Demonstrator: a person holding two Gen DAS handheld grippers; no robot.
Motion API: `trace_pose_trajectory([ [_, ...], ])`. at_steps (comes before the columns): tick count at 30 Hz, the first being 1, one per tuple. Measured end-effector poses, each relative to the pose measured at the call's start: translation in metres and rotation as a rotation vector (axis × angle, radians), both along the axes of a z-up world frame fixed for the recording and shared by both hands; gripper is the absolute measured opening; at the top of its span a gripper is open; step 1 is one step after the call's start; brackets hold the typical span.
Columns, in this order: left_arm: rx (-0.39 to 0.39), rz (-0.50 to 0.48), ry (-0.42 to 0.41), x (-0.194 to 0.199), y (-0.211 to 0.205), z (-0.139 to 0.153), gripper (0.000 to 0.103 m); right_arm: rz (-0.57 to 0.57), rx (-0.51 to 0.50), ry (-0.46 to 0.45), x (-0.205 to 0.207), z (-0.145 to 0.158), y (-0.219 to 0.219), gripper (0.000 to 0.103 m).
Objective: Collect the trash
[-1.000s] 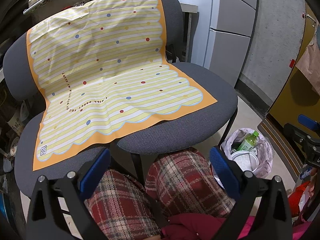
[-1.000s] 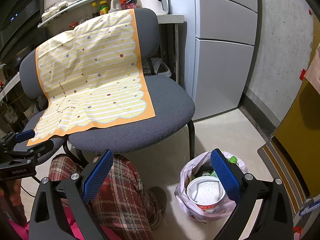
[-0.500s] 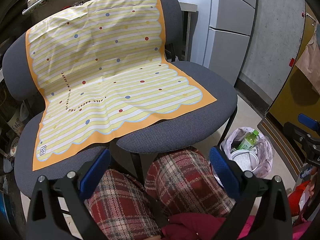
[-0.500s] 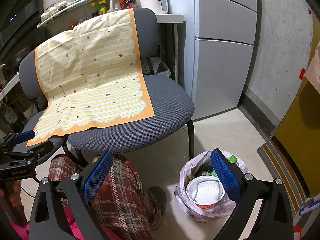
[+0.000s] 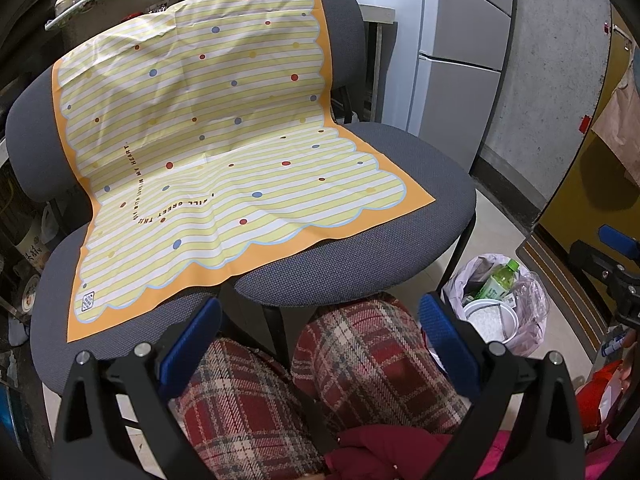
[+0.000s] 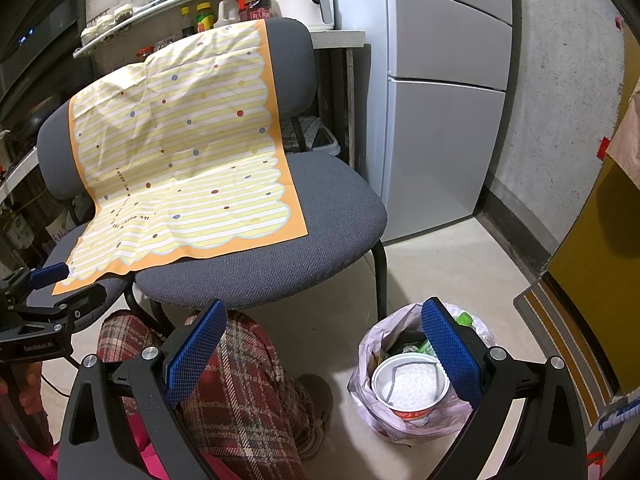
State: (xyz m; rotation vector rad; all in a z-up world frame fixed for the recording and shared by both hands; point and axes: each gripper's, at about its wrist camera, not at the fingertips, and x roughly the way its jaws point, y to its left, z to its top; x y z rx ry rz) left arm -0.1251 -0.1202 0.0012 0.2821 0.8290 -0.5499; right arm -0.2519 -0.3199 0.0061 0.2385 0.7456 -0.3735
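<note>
- Left gripper (image 5: 320,330) and right gripper (image 6: 322,338) both spread wide, grasping nothing.
- Trash bag (image 6: 370,360) sits on the floor, near right, partly behind the right gripper's right finger.
- Inside: white cup (image 6: 408,384) and green bottle (image 5: 498,282).
- Striped cloth (image 5: 224,148) drapes the far chairs (image 5: 352,264).

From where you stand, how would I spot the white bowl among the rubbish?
Start at the tall pale fridge, then drop to the floor in front of it, beside the grey chair's front leg, where a pinkish plastic trash bag sits open. The white bowl lies on top: round, wide-mouthed, red-banded, unlike the slim green bottle behind it.
</note>
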Motion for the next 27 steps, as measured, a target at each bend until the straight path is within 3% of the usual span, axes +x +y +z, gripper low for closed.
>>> trace_pose_trajectory([
  [27, 0.024, 0.031, -0.006, 0.0017, 0.0016, -0.0020, 0.096, -0.021, 0.009, 0.021, 0.0048, -0.0061, 0.0023, 0.097],
])
